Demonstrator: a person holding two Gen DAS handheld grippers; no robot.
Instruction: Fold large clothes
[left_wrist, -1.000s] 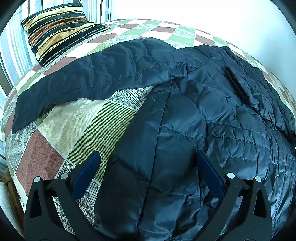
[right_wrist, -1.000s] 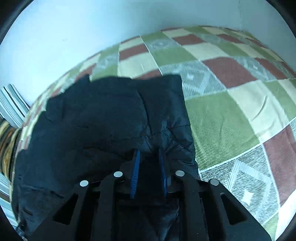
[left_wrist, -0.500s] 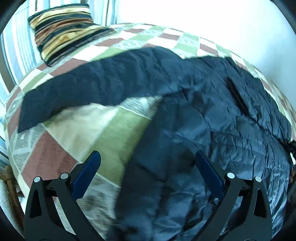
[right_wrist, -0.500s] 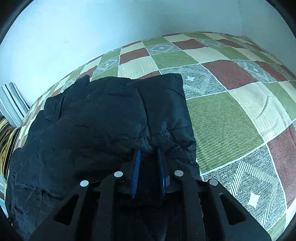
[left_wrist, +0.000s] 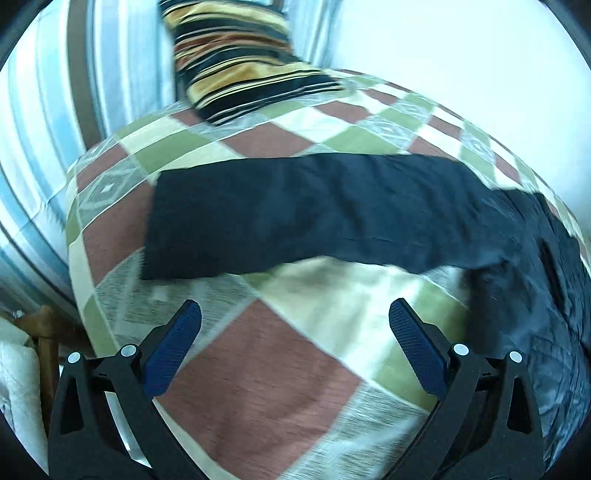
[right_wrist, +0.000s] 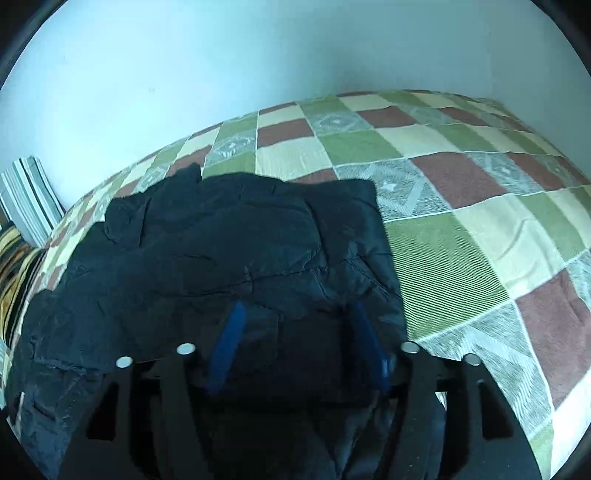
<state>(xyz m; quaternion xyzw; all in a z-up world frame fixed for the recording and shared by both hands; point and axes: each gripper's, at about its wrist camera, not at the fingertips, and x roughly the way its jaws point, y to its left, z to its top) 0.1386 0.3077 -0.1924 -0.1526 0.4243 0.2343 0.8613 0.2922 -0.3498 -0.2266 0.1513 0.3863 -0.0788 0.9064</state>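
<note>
A black quilted jacket (right_wrist: 229, 251) lies on the bed, with one side folded over its body. Its long sleeve (left_wrist: 314, 214) stretches out flat to the left across the checked bedspread (left_wrist: 258, 376). My left gripper (left_wrist: 295, 306) is open over bare bedspread, just short of the sleeve, with nothing between its blue pads. My right gripper (right_wrist: 298, 306) hovers over the jacket's near edge. Its jaws are opening, and the dark fabric lies loose under and between them without being pinched.
A striped pillow (left_wrist: 240, 66) leans at the head of the bed against a striped curtain (left_wrist: 44, 110). A white wall (right_wrist: 221, 74) runs along the far side. Bare bedspread (right_wrist: 480, 229) spreads right of the jacket. A wooden piece (left_wrist: 44, 332) stands beside the bed.
My left gripper swung left off the jacket body toward the outstretched sleeve. My right gripper's jaws went from shut on a fold of jacket to apart, letting the fabric go, and it rose slightly.
</note>
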